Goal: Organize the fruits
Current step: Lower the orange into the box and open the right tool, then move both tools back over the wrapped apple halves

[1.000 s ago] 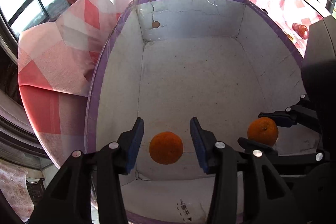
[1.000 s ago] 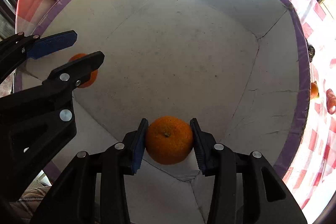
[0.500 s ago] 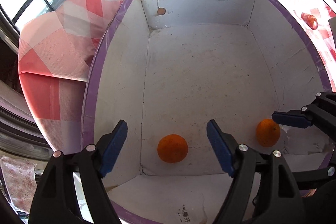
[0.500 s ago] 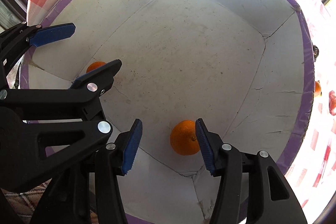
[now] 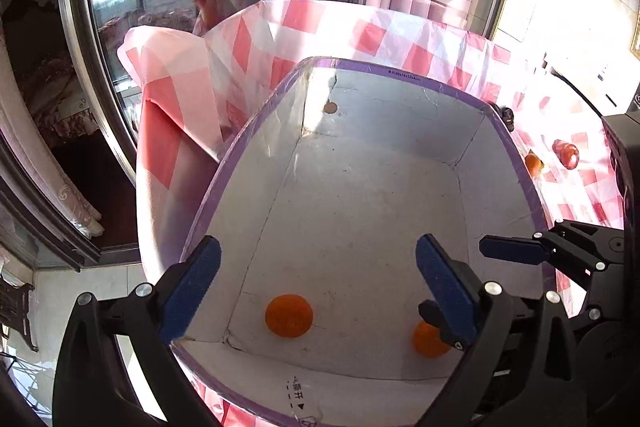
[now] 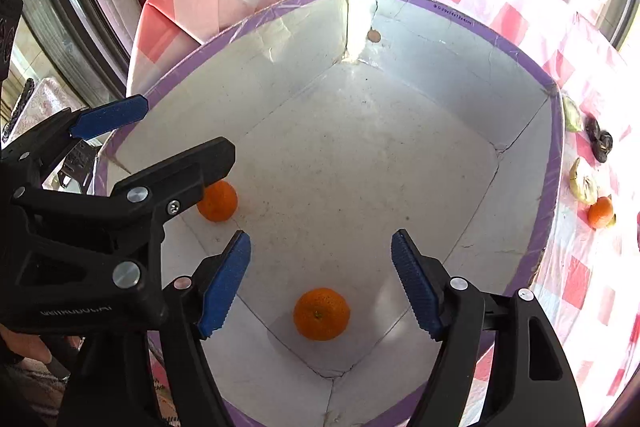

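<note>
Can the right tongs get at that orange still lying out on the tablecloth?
Probably yes: the right tongs are open and empty, and the orange lies uncovered beyond the box wall.

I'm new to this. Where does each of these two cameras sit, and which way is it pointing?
Left wrist view: sits on the left gripper, looking down into the white purple-rimmed cardboard box; its open blue-padded fingers show, with the right gripper at the right edge.
Right wrist view: sits on the right gripper, also looking into the box; the left gripper shows at left.
Both share the box and two oranges, one and another.
</note>
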A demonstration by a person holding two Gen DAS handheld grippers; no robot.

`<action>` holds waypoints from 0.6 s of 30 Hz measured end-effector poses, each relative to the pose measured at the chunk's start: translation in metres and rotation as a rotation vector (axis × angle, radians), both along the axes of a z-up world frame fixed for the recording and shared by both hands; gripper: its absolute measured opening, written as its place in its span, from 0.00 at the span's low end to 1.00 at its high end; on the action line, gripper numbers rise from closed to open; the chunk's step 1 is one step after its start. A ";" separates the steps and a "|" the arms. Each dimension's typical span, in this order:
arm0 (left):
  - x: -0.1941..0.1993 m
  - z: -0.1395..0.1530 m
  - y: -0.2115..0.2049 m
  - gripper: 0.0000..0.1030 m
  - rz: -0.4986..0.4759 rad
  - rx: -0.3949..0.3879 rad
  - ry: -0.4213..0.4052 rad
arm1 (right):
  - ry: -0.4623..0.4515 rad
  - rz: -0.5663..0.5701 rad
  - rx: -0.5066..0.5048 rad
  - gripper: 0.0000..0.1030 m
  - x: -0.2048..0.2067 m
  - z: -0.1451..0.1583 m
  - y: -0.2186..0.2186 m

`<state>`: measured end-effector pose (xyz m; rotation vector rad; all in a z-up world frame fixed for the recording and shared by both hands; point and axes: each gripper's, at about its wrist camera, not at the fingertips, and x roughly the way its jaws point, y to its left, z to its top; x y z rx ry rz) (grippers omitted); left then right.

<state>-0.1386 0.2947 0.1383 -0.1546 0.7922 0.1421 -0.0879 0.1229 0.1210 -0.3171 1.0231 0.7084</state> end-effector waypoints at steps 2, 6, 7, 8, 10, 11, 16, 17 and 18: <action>-0.001 0.018 -0.015 0.98 0.007 0.002 -0.086 | -0.059 -0.015 0.058 0.75 -0.001 0.014 -0.005; 0.011 0.041 -0.053 0.98 0.003 0.002 -0.182 | -0.156 -0.087 0.170 0.77 0.018 0.038 -0.037; 0.014 0.045 -0.065 0.98 -0.006 0.001 -0.191 | -0.172 -0.114 0.179 0.77 0.028 0.040 -0.045; 0.021 0.048 -0.076 0.98 -0.023 -0.003 -0.195 | -0.179 -0.146 0.184 0.77 0.033 0.044 -0.058; 0.032 0.053 -0.101 0.98 -0.063 0.006 -0.201 | -0.179 -0.232 0.194 0.77 0.046 0.045 -0.091; 0.037 0.055 -0.115 0.98 -0.092 0.013 -0.202 | -0.172 -0.288 0.197 0.77 0.050 0.040 -0.105; 0.060 0.050 -0.195 0.98 -0.294 0.053 -0.160 | -0.086 -0.549 0.190 0.78 0.075 0.008 -0.190; 0.063 0.046 -0.212 0.98 -0.337 0.060 -0.140 | -0.065 -0.591 0.177 0.78 0.079 -0.001 -0.204; 0.067 0.039 -0.228 0.98 -0.379 0.064 -0.115 | -0.040 -0.635 0.167 0.78 0.084 -0.010 -0.220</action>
